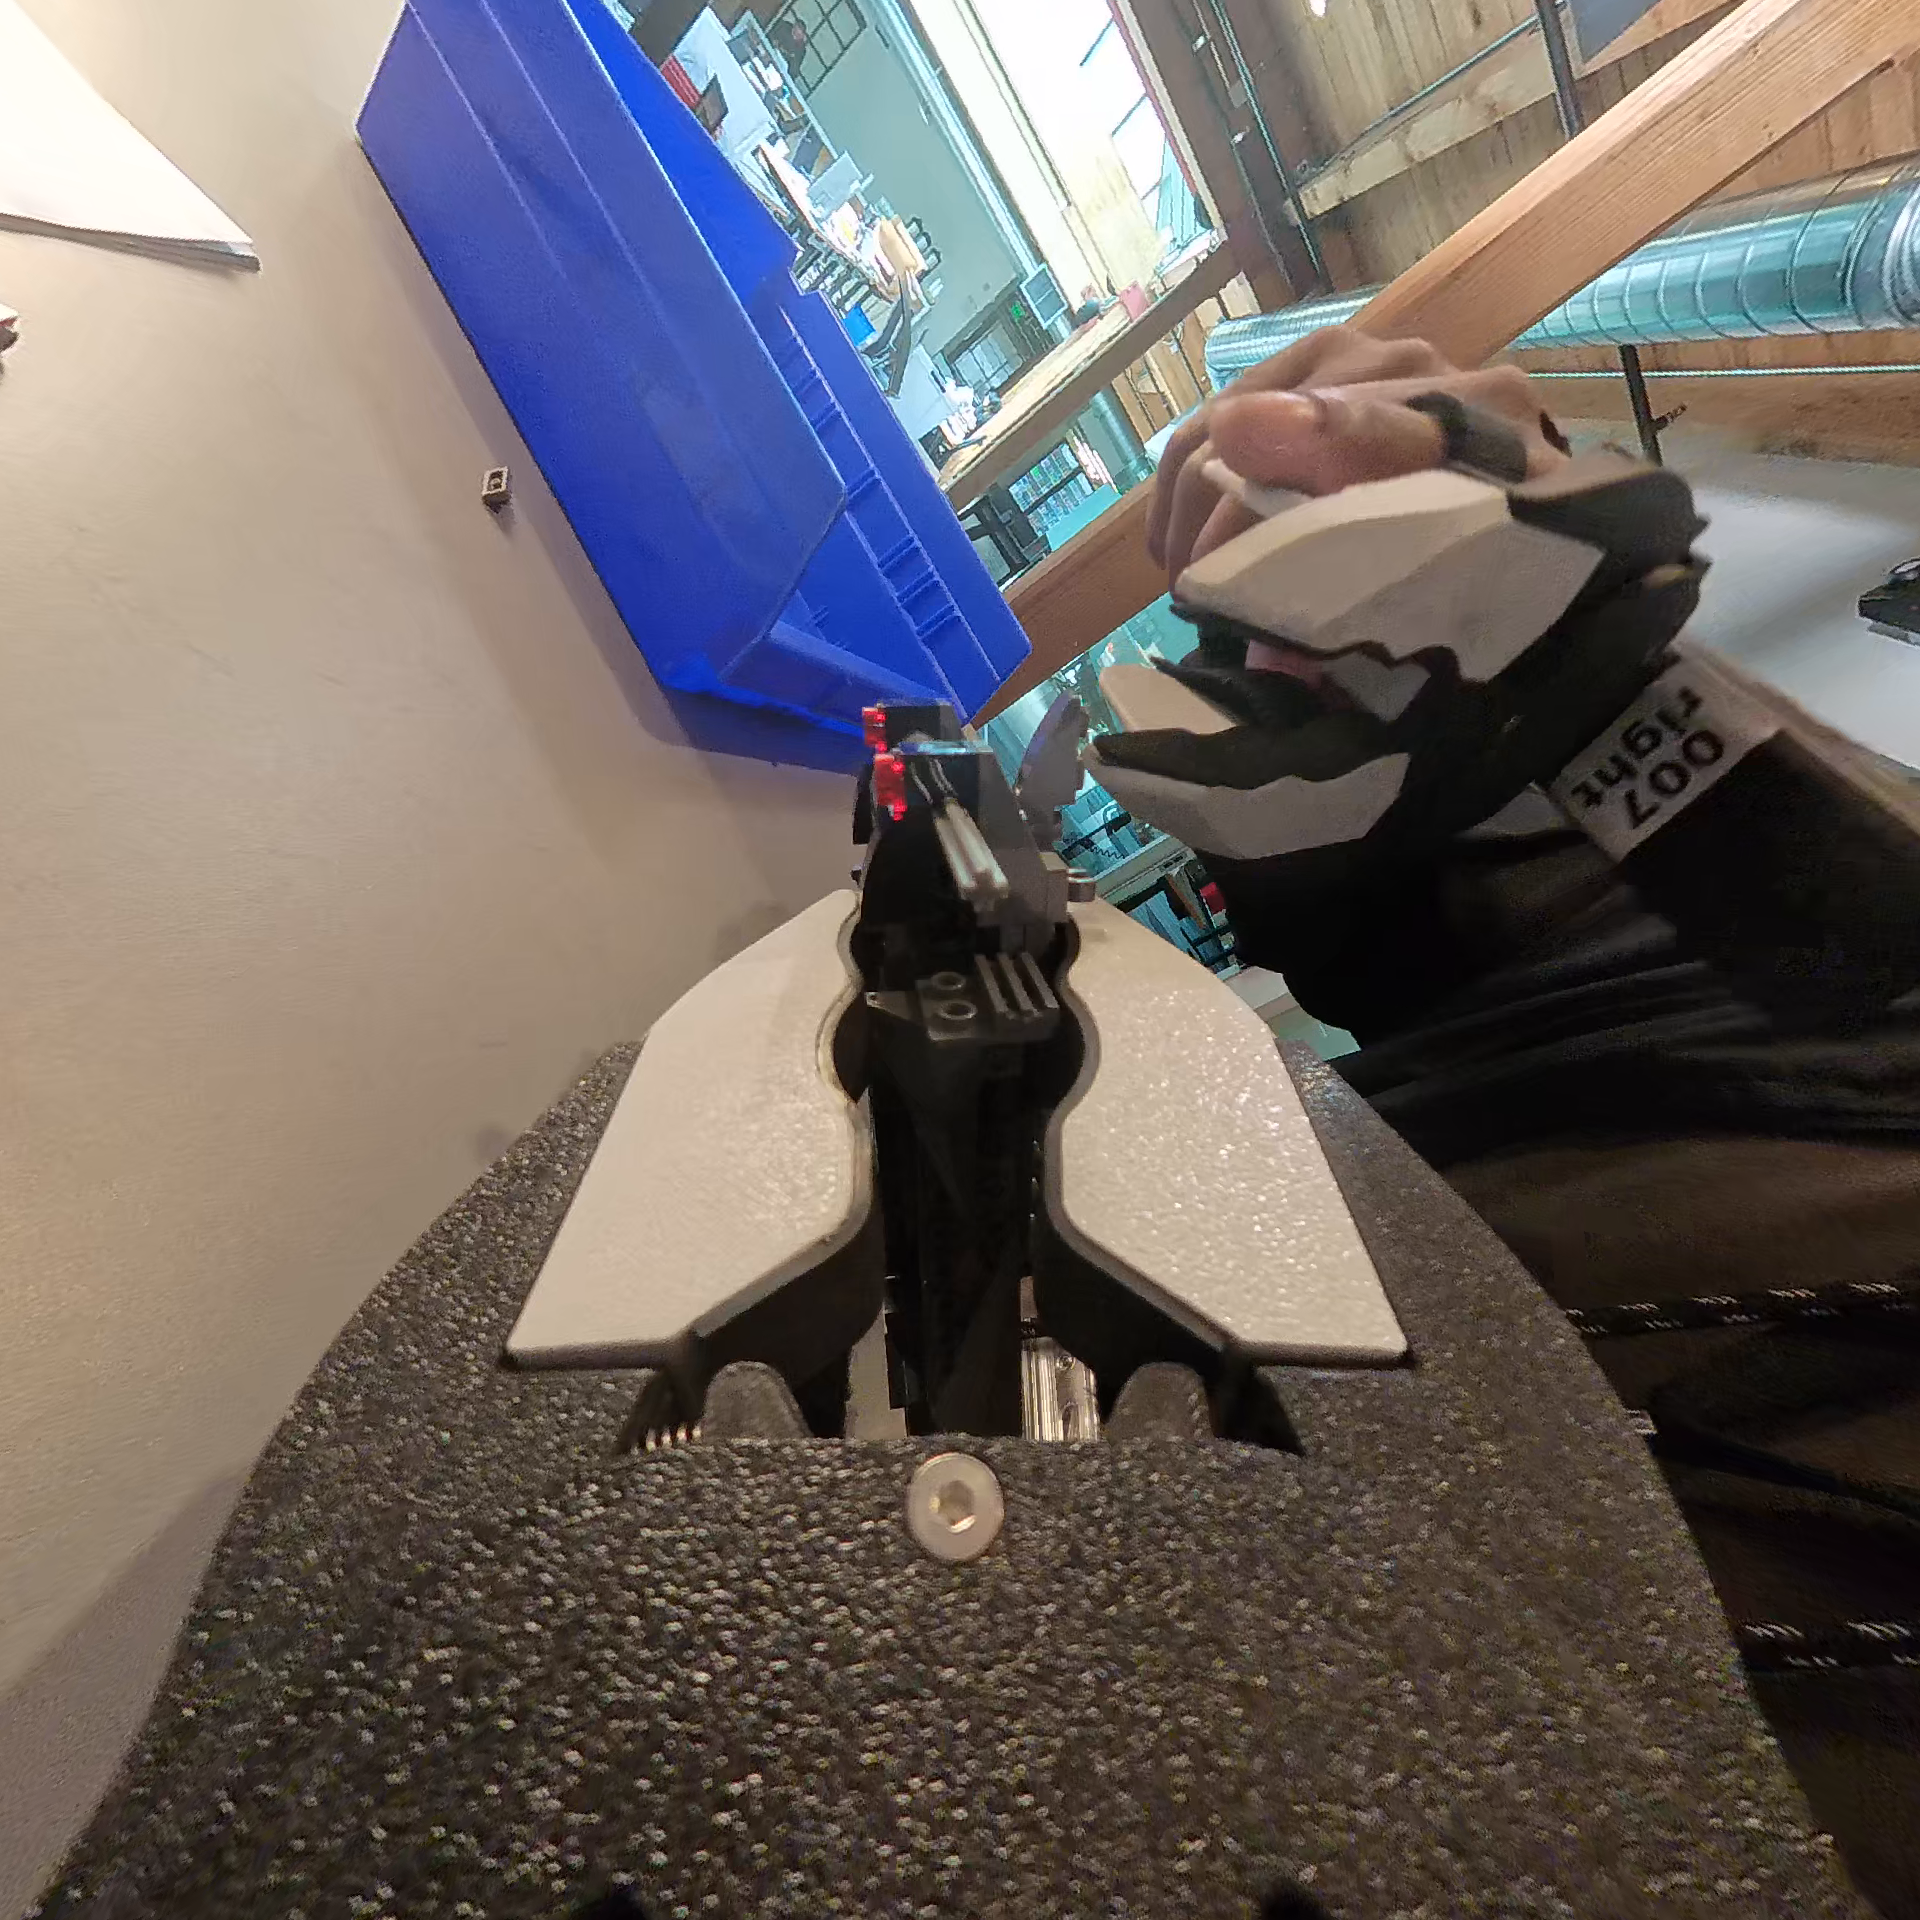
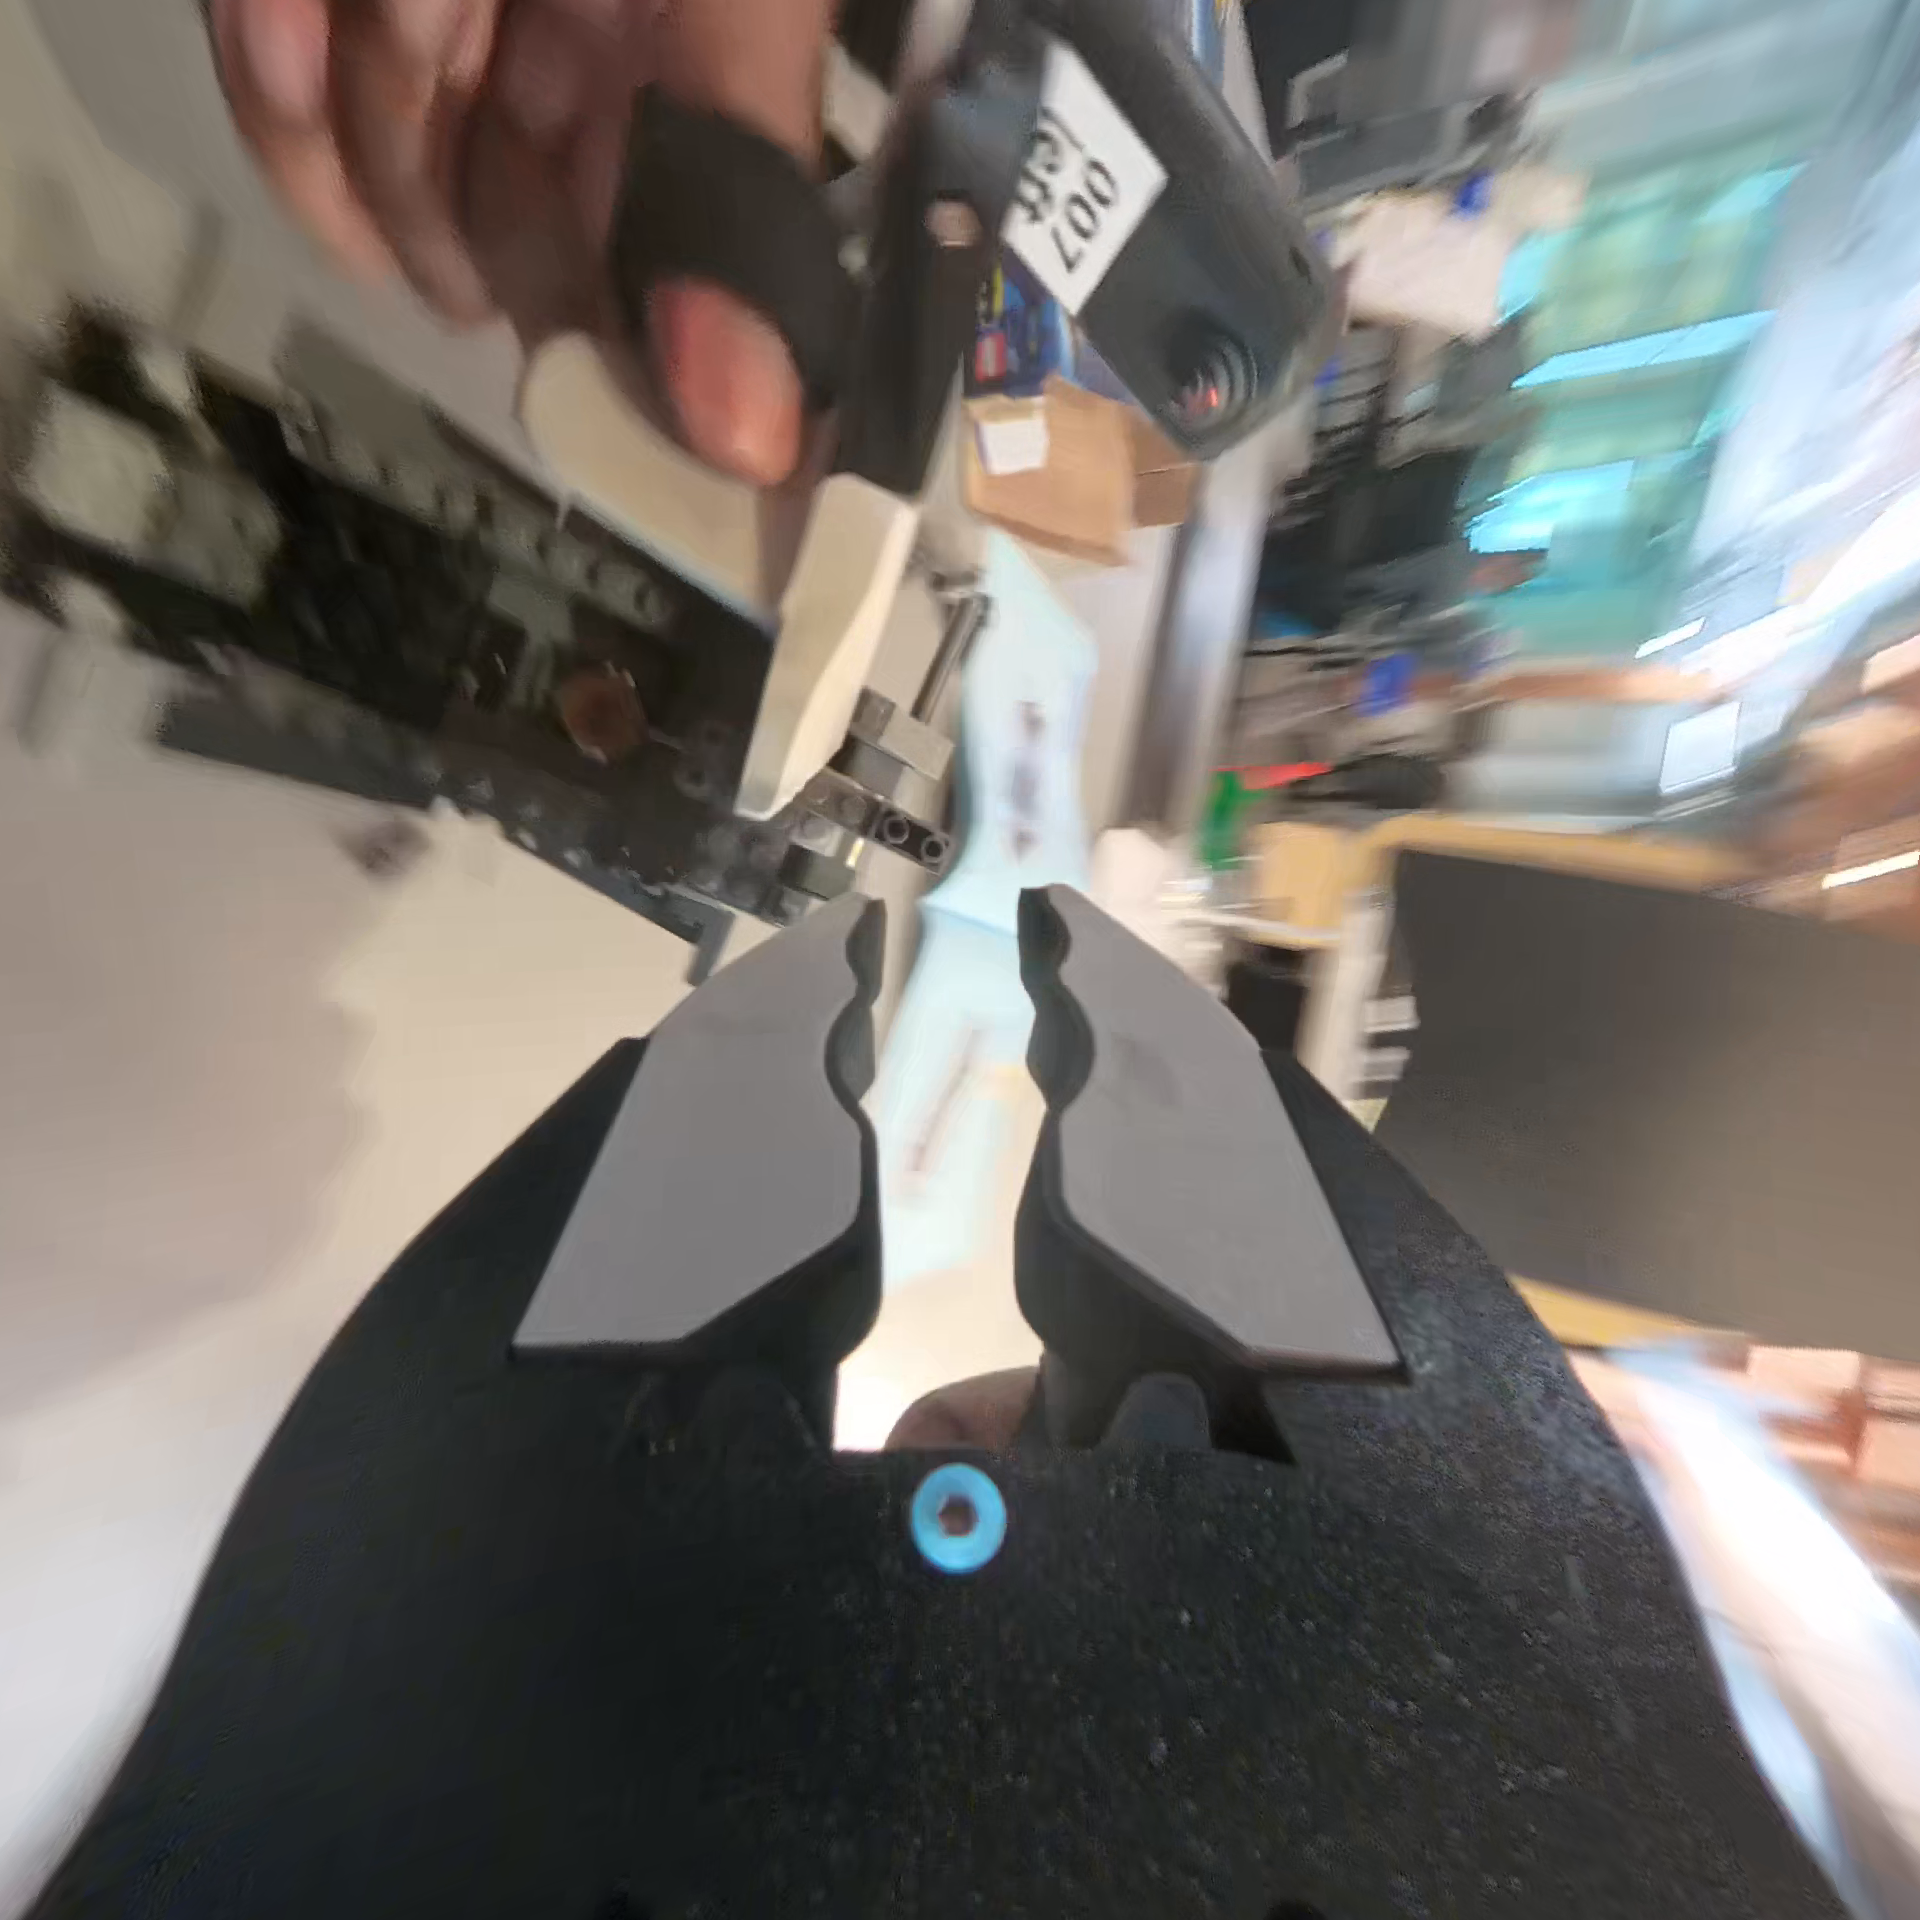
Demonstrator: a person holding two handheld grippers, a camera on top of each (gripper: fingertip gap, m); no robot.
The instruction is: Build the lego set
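Observation:
My left gripper is shut on a black and grey brick-built model that runs out past the fingertips. The model has small red pieces at its far end and a grey wing-like piece on its right side. My right gripper, held by a hand, hovers just right of that wing piece with its jaws apart. In the blurred right wrist view my right gripper is open with nothing between its fingers. The model lies up and left of it, clamped by a pale finger of the left gripper.
A blue plastic bin lies on the pale table beyond the model. A small dark piece sits on the table near the bin, and a white sheet lies at the far corner. Wooden beams and a metal duct fill the background.

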